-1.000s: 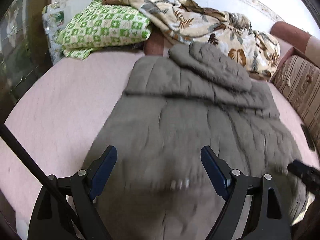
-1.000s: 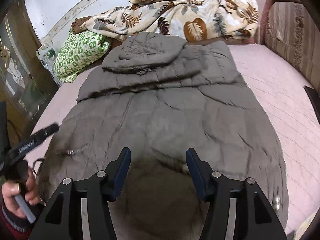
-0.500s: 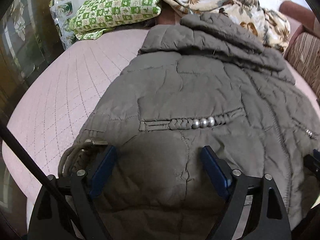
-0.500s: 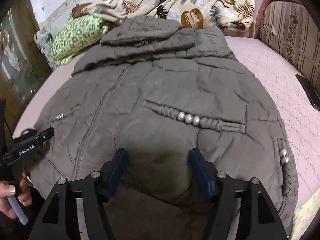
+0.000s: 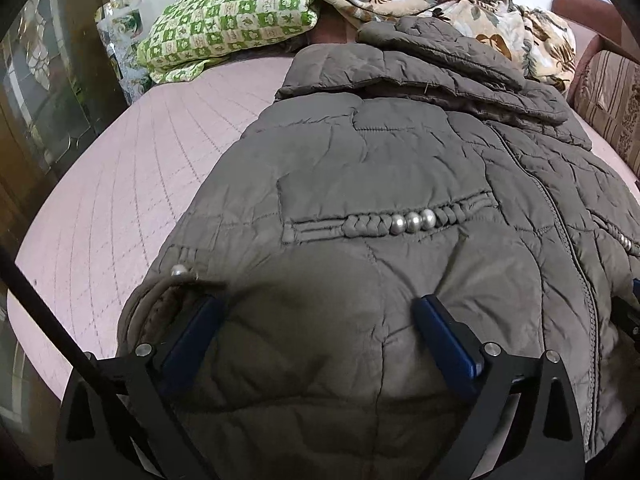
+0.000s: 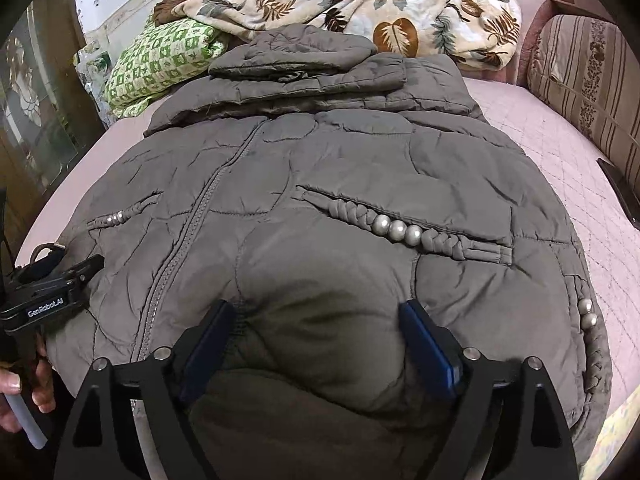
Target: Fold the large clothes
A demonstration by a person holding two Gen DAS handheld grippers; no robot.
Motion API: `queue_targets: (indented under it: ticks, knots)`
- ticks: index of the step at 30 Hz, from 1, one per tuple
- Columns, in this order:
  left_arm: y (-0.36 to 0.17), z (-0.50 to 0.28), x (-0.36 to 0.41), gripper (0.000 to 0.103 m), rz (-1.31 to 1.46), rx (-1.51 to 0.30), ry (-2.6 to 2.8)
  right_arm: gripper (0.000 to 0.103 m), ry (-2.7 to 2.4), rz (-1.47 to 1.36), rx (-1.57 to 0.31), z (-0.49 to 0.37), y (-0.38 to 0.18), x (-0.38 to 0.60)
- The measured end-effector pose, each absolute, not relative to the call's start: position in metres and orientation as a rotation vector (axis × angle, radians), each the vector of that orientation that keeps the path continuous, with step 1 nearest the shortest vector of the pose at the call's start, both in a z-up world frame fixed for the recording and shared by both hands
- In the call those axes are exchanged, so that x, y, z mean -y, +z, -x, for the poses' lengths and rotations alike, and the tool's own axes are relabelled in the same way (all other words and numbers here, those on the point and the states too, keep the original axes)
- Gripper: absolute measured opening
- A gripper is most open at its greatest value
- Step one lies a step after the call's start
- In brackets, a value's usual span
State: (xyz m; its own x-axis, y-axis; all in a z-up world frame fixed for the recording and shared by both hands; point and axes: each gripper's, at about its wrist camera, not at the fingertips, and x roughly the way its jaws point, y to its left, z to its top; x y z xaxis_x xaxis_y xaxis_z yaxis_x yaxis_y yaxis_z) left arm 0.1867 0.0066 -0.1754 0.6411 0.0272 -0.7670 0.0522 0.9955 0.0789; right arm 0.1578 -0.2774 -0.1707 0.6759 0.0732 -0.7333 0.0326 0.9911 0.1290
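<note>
A grey-brown quilted hooded jacket (image 5: 400, 168) (image 6: 340, 152) lies front up on the pink bed, zipped, hood at the far end, hem nearest me. Each pocket has braided trim with silver beads (image 5: 412, 221) (image 6: 396, 230). My left gripper (image 5: 320, 312) sits low over the hem's left part, jaws opening, with a bulge of jacket fabric between the blue pads (image 5: 192, 332). My right gripper (image 6: 316, 320) sits over the hem's right part, jaws also opening around a fabric bulge. The right wrist view shows the left gripper (image 6: 52, 280) at the jacket's left edge.
A green checked pillow (image 5: 228, 24) and a leaf-print blanket (image 6: 380, 12) lie beyond the hood. A striped cushion (image 6: 584, 72) lines the right side, with a dark flat object (image 6: 620, 188) below it. A glass-fronted cabinet (image 5: 44, 92) stands left. A hand (image 6: 16, 392) holds the left gripper's handle.
Both grippers have sunk toward the jacket's hem and their jaws have spread wider. The jacket now fills both views, settled flat on the bed.
</note>
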Motion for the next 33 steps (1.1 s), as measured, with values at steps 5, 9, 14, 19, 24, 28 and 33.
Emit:
queue_targets:
  ticks: [5,9,14,19,24,28,33]
  knots:
    - [-0.177,-0.179,-0.010,0.101,-0.089,-0.868,-0.032,0.091,0.038,-0.143,-0.815,-0.153,-0.172,0.279]
    - [-0.178,-0.173,-0.011,0.102,-0.077,-0.858,-0.038,0.091,0.053,-0.193,-0.810,-0.143,-0.172,0.284]
    - [-0.178,-0.165,-0.008,0.102,-0.081,-0.834,-0.010,0.091,0.070,-0.208,-0.815,-0.134,-0.172,0.286]
    - [-0.177,-0.155,-0.009,0.102,-0.090,-0.786,-0.009,0.092,0.078,-0.156,-0.817,-0.126,-0.172,0.281]
    - [-0.179,-0.149,-0.007,0.102,-0.126,-0.765,-0.017,0.098,0.051,-0.081,-0.781,-0.121,-0.179,0.270]
    - [-0.180,-0.151,-0.008,0.102,-0.123,-0.774,-0.023,0.102,0.052,-0.079,-0.781,-0.124,-0.180,0.269]
    - [-0.182,-0.149,-0.006,0.102,-0.136,-0.762,-0.015,0.102,0.041,-0.062,-0.772,-0.125,-0.182,0.266]
